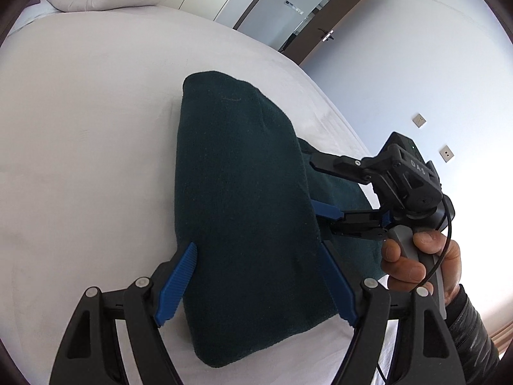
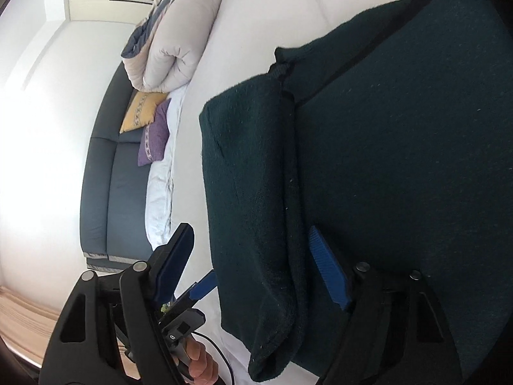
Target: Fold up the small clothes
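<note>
Blue-padded fingers of the left gripper [image 1: 256, 285] sit closest to the lens, spread wide on either side of a folded edge of the dark green fleece garment [image 1: 243, 211]; the pads flank the cloth without visibly pinching it. Largest item on record is the white bed [image 1: 80, 134], whose sheet carries the garment near its side edge. At the head of the bed lies a rolled pale duvet [image 2: 173, 54], and beside it a dark blue sofa [image 2: 112, 176] holds a yellow cushion [image 2: 142, 110] and a purple cushion [image 2: 155, 134]. A brown door [image 1: 333, 22] stands ajar in the far wall. The garment is folded into layers: in the right wrist view a thick folded flap [image 2: 250, 199] lies over a broader layer, with a seam running diagonally across the latter. The right gripper [image 2: 253, 272] is likewise spread apart, one finger left of the folded flap and the other over the broader layer. In the left wrist view the right gripper [image 1: 323, 186] reaches in at the garment's far side, its fingers parted, with the cloth edge hiding their tips. The right hand [image 1: 416, 256] grips its grey handle.
</note>
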`<state>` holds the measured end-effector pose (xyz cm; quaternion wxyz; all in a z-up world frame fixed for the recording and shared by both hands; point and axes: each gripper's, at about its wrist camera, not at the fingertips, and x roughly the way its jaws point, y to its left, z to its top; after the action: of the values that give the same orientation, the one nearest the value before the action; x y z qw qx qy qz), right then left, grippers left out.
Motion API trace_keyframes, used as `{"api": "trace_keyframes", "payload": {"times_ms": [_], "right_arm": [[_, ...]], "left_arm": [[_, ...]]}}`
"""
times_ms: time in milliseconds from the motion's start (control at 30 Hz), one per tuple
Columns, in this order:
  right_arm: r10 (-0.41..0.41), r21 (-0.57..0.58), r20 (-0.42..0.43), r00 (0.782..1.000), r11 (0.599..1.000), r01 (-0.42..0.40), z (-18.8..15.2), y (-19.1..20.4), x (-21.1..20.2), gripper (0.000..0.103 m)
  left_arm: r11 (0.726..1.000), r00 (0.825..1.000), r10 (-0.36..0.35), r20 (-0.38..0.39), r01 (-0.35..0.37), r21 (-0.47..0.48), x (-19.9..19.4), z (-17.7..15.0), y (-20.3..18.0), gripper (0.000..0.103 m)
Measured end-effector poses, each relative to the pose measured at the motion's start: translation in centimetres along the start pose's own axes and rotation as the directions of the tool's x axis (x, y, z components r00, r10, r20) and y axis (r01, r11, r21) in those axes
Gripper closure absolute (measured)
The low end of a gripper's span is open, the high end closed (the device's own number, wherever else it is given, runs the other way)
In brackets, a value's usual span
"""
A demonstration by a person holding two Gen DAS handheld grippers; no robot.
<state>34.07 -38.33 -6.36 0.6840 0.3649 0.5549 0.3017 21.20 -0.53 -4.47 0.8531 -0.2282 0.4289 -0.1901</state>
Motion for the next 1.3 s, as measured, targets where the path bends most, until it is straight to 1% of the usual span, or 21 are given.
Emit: {"api": "trace_keyframes", "payload": {"times_ms": [33,67,100,133,233,267,333,367,400,533,600,700,800,967,1033,1067,1100,1200,1300], "right_arm": [[-0.011,-0.001,-0.013,1.000,1.000,0.011,0.1,0.4,1.0,0.037],[-0.022,0.006,-0.024,0.999,1.000,0.023,0.1,0.6,1.6,0.041],[-0.022,0.022,-0.032,0.999,0.999,0.023,0.1,0.6,2.3,0.047],[-0.015,0.039,-0.042,0.999,0.999,0.017,0.1,0.6,2.7,0.049],[-0.014,0.054,-0.062,0.998,0.998,0.017,-0.3,0.7,4.0,0.060],[-0.022,0.049,-0.068,0.997,0.998,0.025,-0.4,0.8,4.8,0.069],[-0.057,0.035,-0.066,0.996,0.998,0.059,-0.4,1.0,5.9,0.079],[-0.076,0.029,-0.059,0.995,0.997,0.078,-0.4,1.0,6.2,0.086],[-0.089,0.021,-0.052,0.995,0.996,0.090,-0.4,1.1,6.3,0.088],[-0.147,-0.049,-0.004,0.989,0.988,0.146,-0.4,2.6,5.7,0.090],[-0.161,-0.075,0.027,0.986,0.984,0.163,-0.1,3.4,4.6,0.091],[-0.184,-0.109,0.053,0.982,0.976,0.189,0.3,4.1,2.7,0.091],[-0.202,-0.112,0.089,0.975,0.971,0.211,0.5,3.9,0.8,0.091],[-0.201,-0.080,0.150,0.968,0.973,0.215,0.3,2.0,-3.0,0.091],[-0.222,-0.058,0.170,0.960,0.970,0.234,0.1,0.5,-4.4,0.091],[-0.231,-0.036,0.179,0.956,0.970,0.241,0.1,-0.5,-5.4,0.091],[-0.237,-0.007,0.191,0.953,0.970,0.243,0.1,-1.6,-6.6,0.091],[-0.232,0.047,0.205,0.951,0.973,0.227,0.4,-4.7,-7.9,0.091],[-0.233,0.046,0.200,0.951,0.972,0.229,0.3,-5.7,-7.5,0.091]], "left_arm": [[1.000,1.000,0.000,-0.003,0.000,0.001,0.0,-0.1,0.1,0.025],[1.000,1.000,0.001,-0.005,-0.001,0.003,0.2,-0.2,0.1,0.025],[1.000,1.000,0.004,-0.008,-0.004,0.003,0.3,-0.2,0.2,0.025],[1.000,1.000,0.003,-0.011,-0.003,0.002,0.4,-0.2,0.3,0.025],[1.000,1.000,0.009,-0.027,-0.009,0.003,0.9,-0.2,0.6,0.025],[1.000,0.999,0.013,-0.032,-0.012,0.005,0.9,-0.2,0.7,0.025],[1.000,0.999,0.013,-0.035,-0.013,0.004,0.9,-0.1,0.7,0.025],[1.000,0.999,0.011,-0.036,-0.011,0.002,0.8,0.0,0.7,0.025],[1.000,0.999,0.011,-0.037,-0.011,0.002,0.8,0.1,0.6,0.025],[1.000,0.999,0.000,-0.040,0.001,0.012,1.9,0.9,-0.9,0.025],[0.999,0.999,-0.011,-0.041,0.012,0.035,2.1,1.2,-2.1,0.025],[0.997,0.999,-0.027,-0.042,0.030,0.075,2.8,1.9,-4.3,0.025],[0.991,0.999,-0.030,-0.041,0.035,0.128,3.8,2.5,-6.8,0.025],[0.981,0.997,-0.054,-0.062,0.064,0.181,6.1,2.7,-9.8,0.025],[0.975,0.995,-0.053,-0.084,0.070,0.212,7.4,2.6,-10.8,0.028],[0.971,0.994,-0.048,-0.101,0.070,0.227,8.2,2.4,-11.4,0.031],[0.969,0.993,-0.043,-0.113,0.069,0.237,8.7,2.2,-11.8,0.031],[0.961,0.992,-0.026,-0.121,0.058,0.270,9.7,1.7,-12.7,0.031],[0.962,0.991,-0.010,-0.133,0.046,0.268,10.4,1.5,-12.7,0.031]]}}
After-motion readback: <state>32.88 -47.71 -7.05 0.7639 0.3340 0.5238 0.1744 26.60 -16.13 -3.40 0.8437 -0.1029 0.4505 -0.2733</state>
